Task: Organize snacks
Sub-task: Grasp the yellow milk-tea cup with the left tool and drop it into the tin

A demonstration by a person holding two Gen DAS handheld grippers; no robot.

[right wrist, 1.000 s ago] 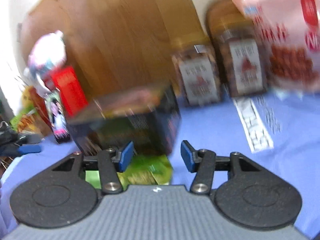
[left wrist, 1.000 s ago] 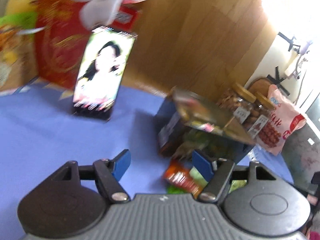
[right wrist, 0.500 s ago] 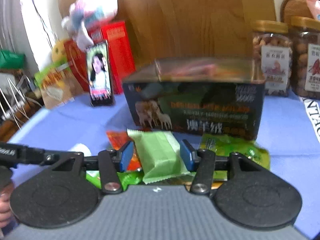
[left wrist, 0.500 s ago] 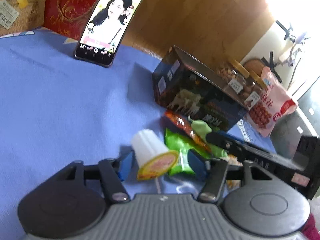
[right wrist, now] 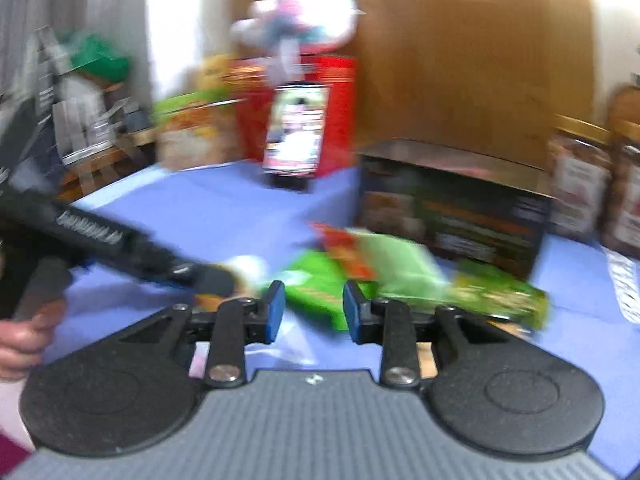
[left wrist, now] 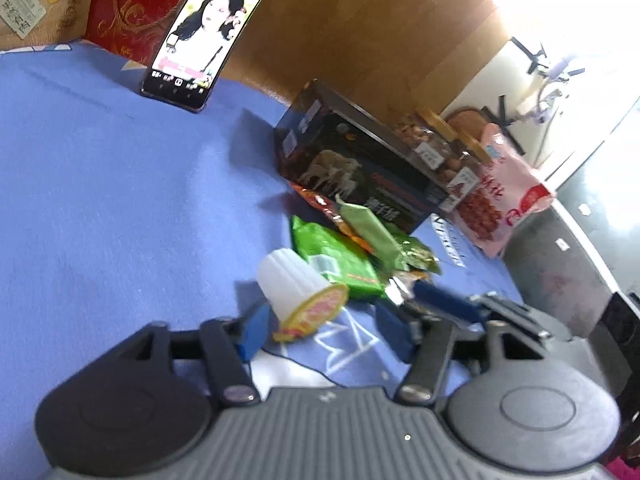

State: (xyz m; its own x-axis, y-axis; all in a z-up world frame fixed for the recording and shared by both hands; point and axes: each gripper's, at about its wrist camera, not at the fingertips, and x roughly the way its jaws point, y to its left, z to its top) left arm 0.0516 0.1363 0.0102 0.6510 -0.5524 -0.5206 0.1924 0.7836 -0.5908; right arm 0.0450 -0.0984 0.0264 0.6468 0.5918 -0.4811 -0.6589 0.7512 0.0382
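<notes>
A white jelly cup with a yellow lid [left wrist: 298, 292] lies on its side on the blue cloth, between the open fingers of my left gripper [left wrist: 324, 330], closer to the left finger. Behind it lies a pile of green and orange snack packets [left wrist: 344, 248], in front of a dark box [left wrist: 360, 172]. My right gripper [right wrist: 314, 314] is open and empty, just short of a bright green packet [right wrist: 320, 288]; its blue fingers also show in the left wrist view [left wrist: 444, 304]. The right wrist view is blurred.
A phone [left wrist: 204, 40] leans on a red box [left wrist: 120, 12] at the back. Nut jars [left wrist: 436, 140] and a pink snack bag [left wrist: 504, 196] stand right of the dark box. A wooden board rises behind. The table edge drops off on the right.
My left gripper has come down low over the cloth, and the jelly cup now lies between its fingers. My right gripper has swung left along the packets toward the left gripper.
</notes>
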